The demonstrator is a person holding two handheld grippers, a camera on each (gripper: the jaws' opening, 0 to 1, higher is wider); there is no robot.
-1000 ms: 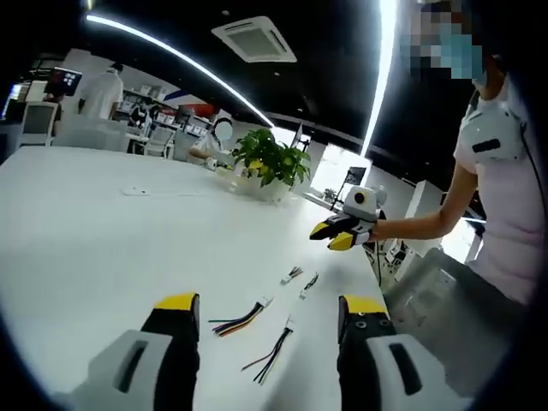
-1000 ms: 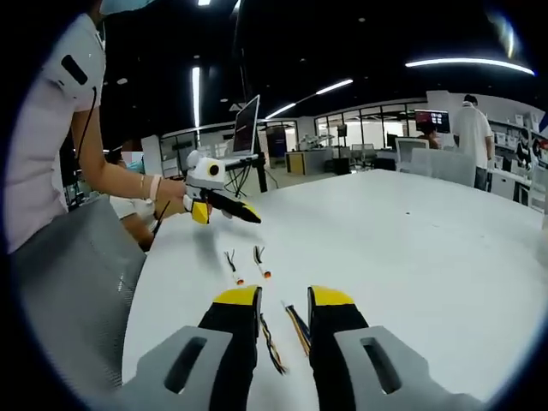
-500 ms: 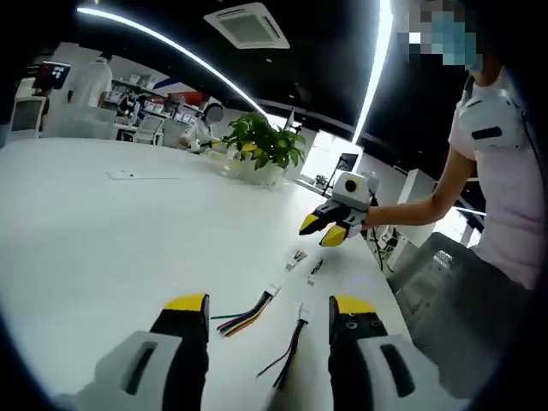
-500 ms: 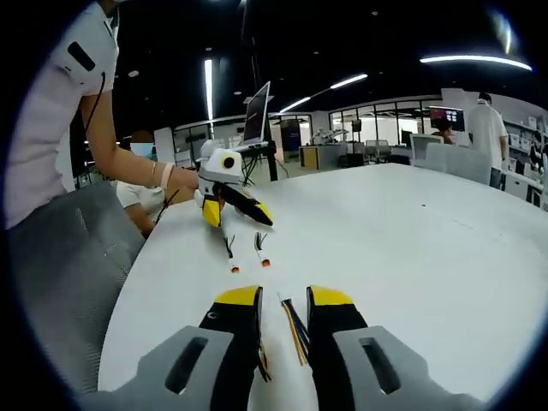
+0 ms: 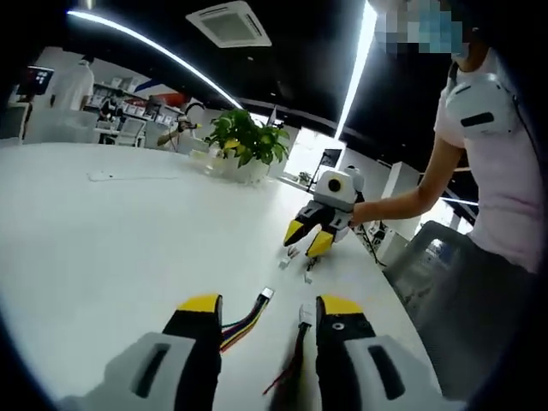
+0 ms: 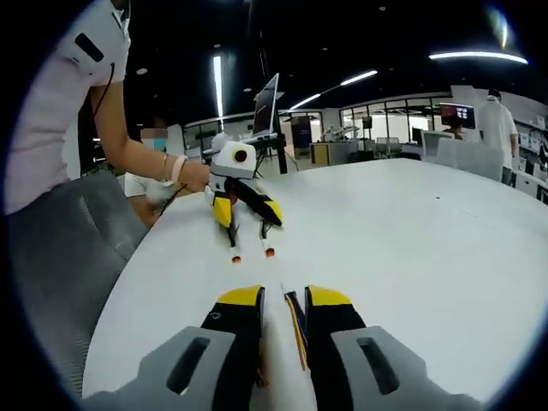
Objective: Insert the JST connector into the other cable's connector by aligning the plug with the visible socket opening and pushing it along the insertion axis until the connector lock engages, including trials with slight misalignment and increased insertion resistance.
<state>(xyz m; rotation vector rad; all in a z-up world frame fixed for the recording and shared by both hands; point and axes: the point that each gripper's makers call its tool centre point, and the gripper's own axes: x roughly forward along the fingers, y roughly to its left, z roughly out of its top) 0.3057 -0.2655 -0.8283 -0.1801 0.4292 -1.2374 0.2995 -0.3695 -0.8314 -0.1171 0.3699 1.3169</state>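
Two multi-coloured wire cables lie on the white table (image 5: 103, 240) between my left gripper's jaws: one (image 5: 248, 318) ends in a white connector, and the other's white connector (image 5: 306, 315) sits by the right jaw. My left gripper (image 5: 270, 304) is open above them. Farther off, my right gripper (image 5: 306, 237) hangs open, tips down, over two short dark cables (image 5: 295, 253). In the right gripper view, my right gripper (image 6: 285, 296) stands slightly apart with a coloured cable (image 6: 296, 321) on the table between its jaws. The left gripper (image 6: 248, 212) is spread over two short orange-tipped cables (image 6: 235, 255).
A potted plant (image 5: 244, 145) stands at the far side of the table. A grey chair (image 5: 445, 282) sits by the table's edge beside the person. A screen on a stand (image 6: 267, 107) rises behind the left gripper. People and desks fill the background.
Both grippers have come lower and closer to the cables. My left jaws have narrowed somewhat. In the left gripper view, the right gripper has tipped down over the short cables.
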